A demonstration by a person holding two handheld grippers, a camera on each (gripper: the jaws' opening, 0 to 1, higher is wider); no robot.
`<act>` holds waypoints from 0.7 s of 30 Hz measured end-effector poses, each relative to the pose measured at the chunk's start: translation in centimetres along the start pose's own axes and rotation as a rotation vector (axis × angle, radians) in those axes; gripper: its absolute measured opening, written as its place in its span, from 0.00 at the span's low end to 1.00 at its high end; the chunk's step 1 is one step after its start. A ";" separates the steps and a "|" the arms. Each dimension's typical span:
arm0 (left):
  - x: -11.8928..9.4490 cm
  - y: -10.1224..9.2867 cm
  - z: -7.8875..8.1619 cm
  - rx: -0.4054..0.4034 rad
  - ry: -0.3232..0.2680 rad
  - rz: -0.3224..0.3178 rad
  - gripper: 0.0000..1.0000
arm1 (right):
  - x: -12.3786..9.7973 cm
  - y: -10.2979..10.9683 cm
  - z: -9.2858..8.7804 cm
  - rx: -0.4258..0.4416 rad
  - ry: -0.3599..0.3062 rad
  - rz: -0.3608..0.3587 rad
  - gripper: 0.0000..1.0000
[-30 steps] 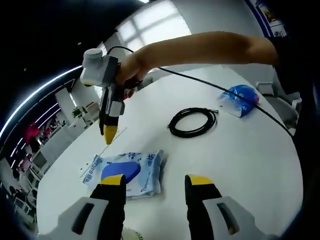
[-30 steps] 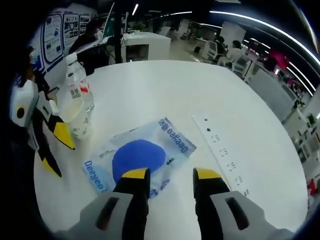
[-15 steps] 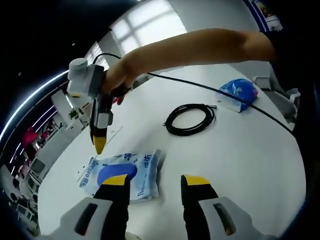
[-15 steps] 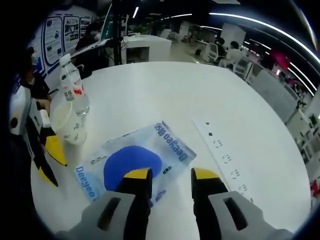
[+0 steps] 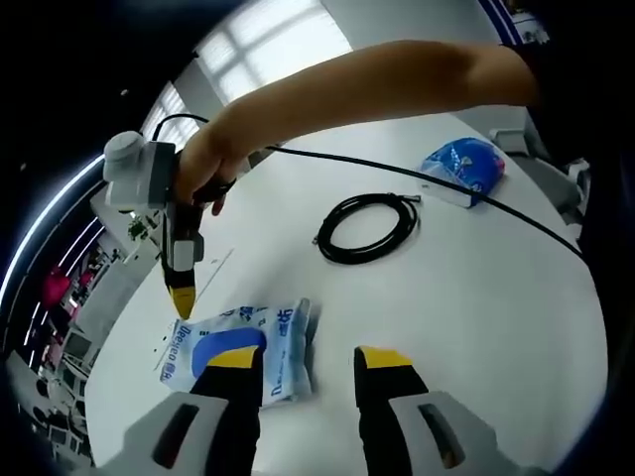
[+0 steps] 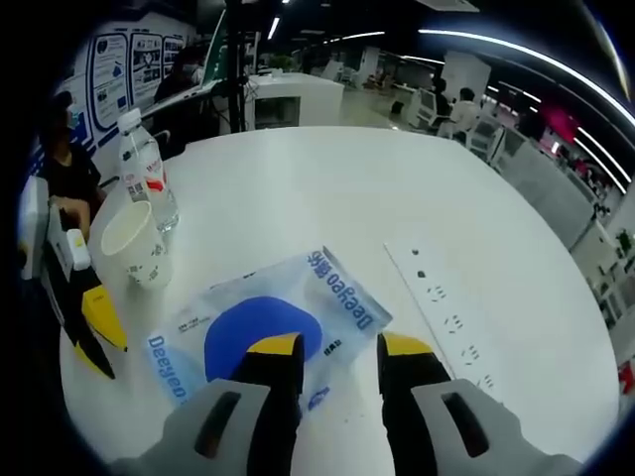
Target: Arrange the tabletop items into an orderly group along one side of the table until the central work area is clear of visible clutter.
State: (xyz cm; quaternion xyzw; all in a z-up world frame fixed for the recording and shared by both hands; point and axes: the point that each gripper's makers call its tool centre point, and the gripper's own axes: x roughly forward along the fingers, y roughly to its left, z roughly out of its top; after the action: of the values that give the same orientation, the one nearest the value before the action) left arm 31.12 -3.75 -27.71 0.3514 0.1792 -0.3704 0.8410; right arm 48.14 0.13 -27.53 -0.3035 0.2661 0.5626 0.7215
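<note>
Just beyond right tongs point(image 6: 332, 347): wipes pack point(image 6: 268, 317).

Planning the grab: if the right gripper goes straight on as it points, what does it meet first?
Probably the blue-and-clear plastic wipes pack lying flat on the white table, just beyond the open right gripper; depth is uncertain.

The worktop point(image 6: 327, 188) looks smooth and matt white. On it the wipes packet point(image 6: 268, 322) is thin, glossy plastic film — creased, catching light. The bottle point(image 6: 146, 174) is clear plastic, the cup point(image 6: 134, 243) translucent plastic. The coiled cable point(image 5: 365, 226) has a black rubbery sheath — faintly shiny.
</note>
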 end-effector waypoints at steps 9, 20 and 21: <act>0.8 0.1 -0.6 0.006 0.046 0.003 0.31 | 0.9 -1.1 0.2 -0.002 -0.004 0.010 0.26; 1.2 -0.2 -0.9 0.010 0.076 -0.008 0.23 | 2.4 -2.0 0.3 0.009 -0.017 0.023 0.25; 1.3 -0.2 -0.9 0.008 0.078 -0.006 0.23 | 2.6 -2.1 0.3 0.010 -0.017 0.022 0.25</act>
State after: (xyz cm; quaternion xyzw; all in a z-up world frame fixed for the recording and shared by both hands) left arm 31.80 -3.81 -29.15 0.3685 0.2116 -0.3598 0.8306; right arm 50.82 1.63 -28.91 -0.2924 0.2661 0.5716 0.7190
